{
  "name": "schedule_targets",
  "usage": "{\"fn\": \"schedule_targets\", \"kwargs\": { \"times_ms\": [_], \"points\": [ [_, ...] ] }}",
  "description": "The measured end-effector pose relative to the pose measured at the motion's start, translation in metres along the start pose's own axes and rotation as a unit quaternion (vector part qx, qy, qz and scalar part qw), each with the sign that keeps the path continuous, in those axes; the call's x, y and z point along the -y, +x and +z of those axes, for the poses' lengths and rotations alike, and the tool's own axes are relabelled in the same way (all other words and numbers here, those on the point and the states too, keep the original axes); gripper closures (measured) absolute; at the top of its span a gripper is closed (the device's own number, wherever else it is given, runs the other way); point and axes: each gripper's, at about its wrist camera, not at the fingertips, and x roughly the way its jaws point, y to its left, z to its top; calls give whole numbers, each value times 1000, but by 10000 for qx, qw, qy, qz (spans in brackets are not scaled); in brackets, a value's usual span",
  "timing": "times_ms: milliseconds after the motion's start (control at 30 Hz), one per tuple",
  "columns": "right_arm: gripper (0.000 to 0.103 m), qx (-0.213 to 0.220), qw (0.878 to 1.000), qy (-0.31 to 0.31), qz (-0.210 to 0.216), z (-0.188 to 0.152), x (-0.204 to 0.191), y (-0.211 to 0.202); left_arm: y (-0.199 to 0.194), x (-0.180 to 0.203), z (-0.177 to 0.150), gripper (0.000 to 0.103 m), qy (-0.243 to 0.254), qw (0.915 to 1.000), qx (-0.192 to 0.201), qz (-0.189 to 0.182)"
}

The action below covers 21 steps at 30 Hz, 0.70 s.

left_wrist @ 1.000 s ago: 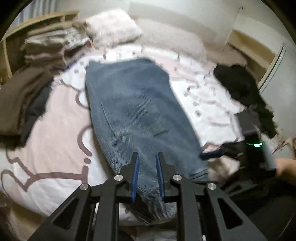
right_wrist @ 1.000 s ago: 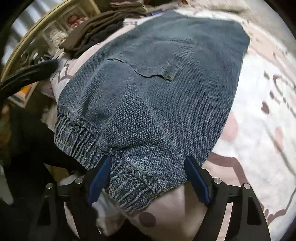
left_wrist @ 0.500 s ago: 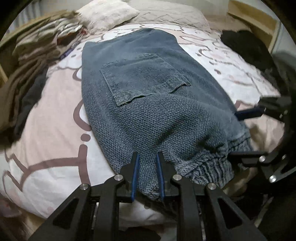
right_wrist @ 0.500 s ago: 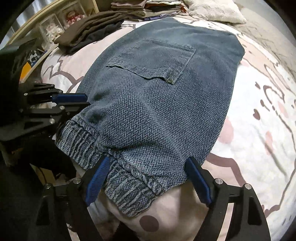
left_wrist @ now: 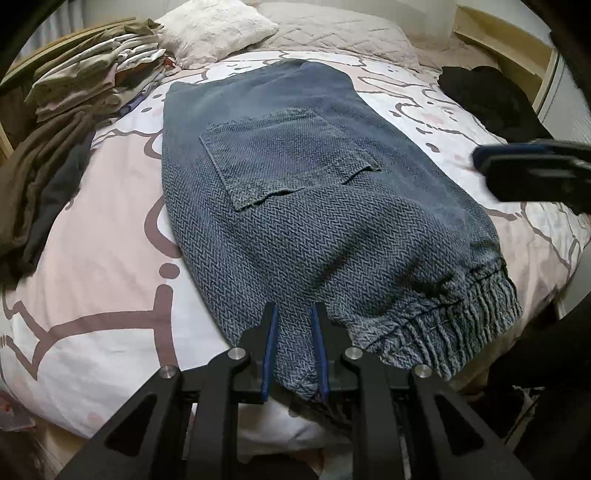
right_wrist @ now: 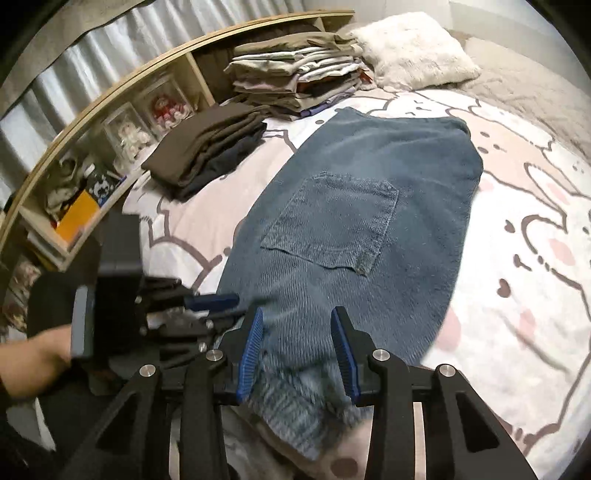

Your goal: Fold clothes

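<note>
Nearest, left gripper [left_wrist: 292,347] with jaws clamped on the elastic hem of the blue trousers [left_wrist: 314,192], at six o'clock in the left wrist view. Right gripper [right_wrist: 297,350] closing its jaws around the same hem, cloth between them. Beyond, trousers spread flat on the bed [left_wrist: 110,229], pocket up. Farther, at ten o'clock, folded clothes stack [left_wrist: 92,85]; at twelve, white pillow [left_wrist: 218,29].
</note>
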Motion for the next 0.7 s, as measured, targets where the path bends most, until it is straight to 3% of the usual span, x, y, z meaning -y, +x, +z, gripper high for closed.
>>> {"fn": "schedule_targets", "kwargs": {
  "times_ms": [67, 133, 200, 300, 400, 500, 567, 633, 700],
  "points": [
    [64, -250, 9995, 160, 125, -1, 8, 18, -1, -1, -1, 85, -16, 10000, 34, -38],
    [64, -942, 9954, 194, -31, -16, 19, 48, -2, -1, -1, 85, 25, 9999, 66, -89],
    [65, -891, 9957, 260, 15, -30, 29, 58, -3, 2, -1, 85, 128, 9998, 104, -80],
    [64, -1044, 9933, 475, 150, -26, 36, 61, -6, 6, -1, 85, 301, 9993, 216, 48],
    [64, -1128, 9928, 396, 83, -23, 33, 65, -11, 17, -2, 83, 710, 9954, 445, 470],
    [63, -1169, 9926, 338, 10, -21, 31, 71, -22, 37, -9, 59, 1532, 9749, 1030, 1245],
    [62, -1181, 9924, 344, 36, -21, 32, 73, -33, 49, -14, 57, 2024, 9574, 1417, 1496],
    [62, -1233, 9917, 351, 46, -19, 33, 72, -40, 63, -24, 57, 2748, 9321, 1710, 1627],
    [62, -1309, 9909, 299, 8, -17, 32, 73, -47, 78, -35, 57, 3473, 8995, 1991, 1753]
  ]
}}
